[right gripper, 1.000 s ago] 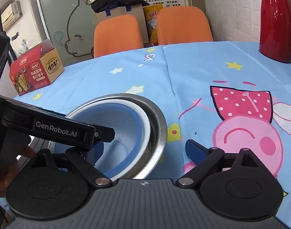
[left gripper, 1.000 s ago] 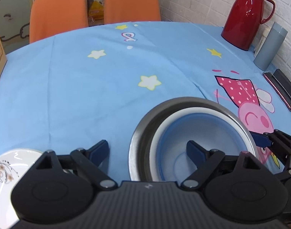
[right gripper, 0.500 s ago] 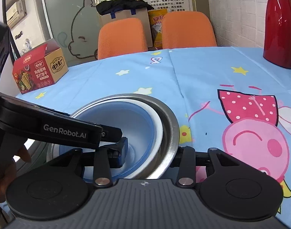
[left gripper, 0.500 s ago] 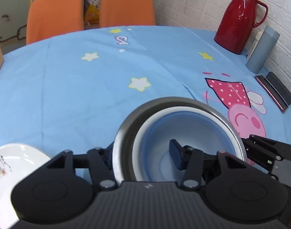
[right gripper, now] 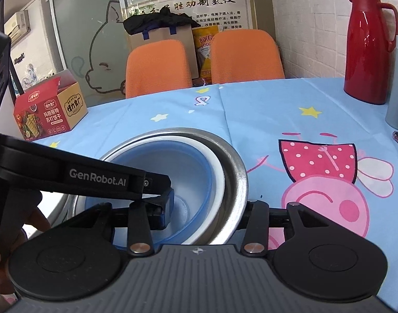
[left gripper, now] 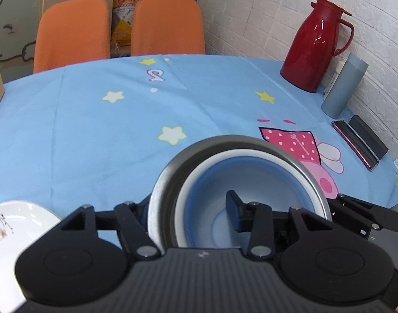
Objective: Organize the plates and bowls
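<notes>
A stack of nested bowls, a steel bowl (left gripper: pixel 172 167) holding a white bowl (left gripper: pixel 199 172) and a blue bowl (left gripper: pixel 251 172), is lifted above the blue tablecloth. My left gripper (left gripper: pixel 188 211) is shut on the stack's left wall, one finger inside the blue bowl. My right gripper (right gripper: pixel 209 208) is shut on the stack's right wall (right gripper: pixel 235 182), one finger inside and one outside. A white patterned plate (left gripper: pixel 8 234) lies at the lower left of the left wrist view.
A red thermos (left gripper: pixel 313 44) and a grey tumbler (left gripper: pixel 342 86) stand at the table's right by the brick wall, with a phone (left gripper: pixel 355 143) and a black case near them. A red cracker box (right gripper: pixel 47 109) sits far left. Two orange chairs (right gripper: pixel 159 67) stand behind the table.
Both grippers closed from open onto the bowl stack's walls. The stack has since risen off the table.
</notes>
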Available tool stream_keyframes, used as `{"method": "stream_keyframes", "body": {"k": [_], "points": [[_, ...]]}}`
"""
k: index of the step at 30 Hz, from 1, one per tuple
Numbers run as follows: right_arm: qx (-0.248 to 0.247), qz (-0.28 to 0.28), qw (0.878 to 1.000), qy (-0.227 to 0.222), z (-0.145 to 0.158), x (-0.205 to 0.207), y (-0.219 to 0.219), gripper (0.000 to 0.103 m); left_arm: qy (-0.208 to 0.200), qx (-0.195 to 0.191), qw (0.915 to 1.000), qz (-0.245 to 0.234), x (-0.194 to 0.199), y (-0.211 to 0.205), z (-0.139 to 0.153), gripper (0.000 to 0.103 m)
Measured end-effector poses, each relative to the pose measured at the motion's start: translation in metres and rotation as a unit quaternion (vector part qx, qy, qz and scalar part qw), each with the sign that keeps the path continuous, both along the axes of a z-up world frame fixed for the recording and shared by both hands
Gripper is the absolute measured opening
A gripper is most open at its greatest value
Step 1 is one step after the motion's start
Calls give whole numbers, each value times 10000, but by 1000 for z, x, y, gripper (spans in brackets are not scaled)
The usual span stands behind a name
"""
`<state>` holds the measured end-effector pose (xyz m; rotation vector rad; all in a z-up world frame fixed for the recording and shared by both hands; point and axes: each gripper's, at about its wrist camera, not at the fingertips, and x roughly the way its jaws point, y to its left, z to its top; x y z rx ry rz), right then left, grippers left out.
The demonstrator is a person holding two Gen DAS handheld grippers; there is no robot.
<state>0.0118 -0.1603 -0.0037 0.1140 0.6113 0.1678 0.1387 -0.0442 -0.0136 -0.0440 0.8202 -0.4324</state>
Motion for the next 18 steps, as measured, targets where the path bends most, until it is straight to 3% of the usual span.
{"method": "stream_keyframes", "body": {"k": [9, 18], "points": [[-128, 428, 9984, -356, 24, -8, 38, 79, -408, -182, 9980, 447, -23, 46, 27, 42], [-49, 1559, 9870, -378, 24, -5, 123, 82, -521, 123, 9864, 1555, -64, 135, 27, 44]]}}
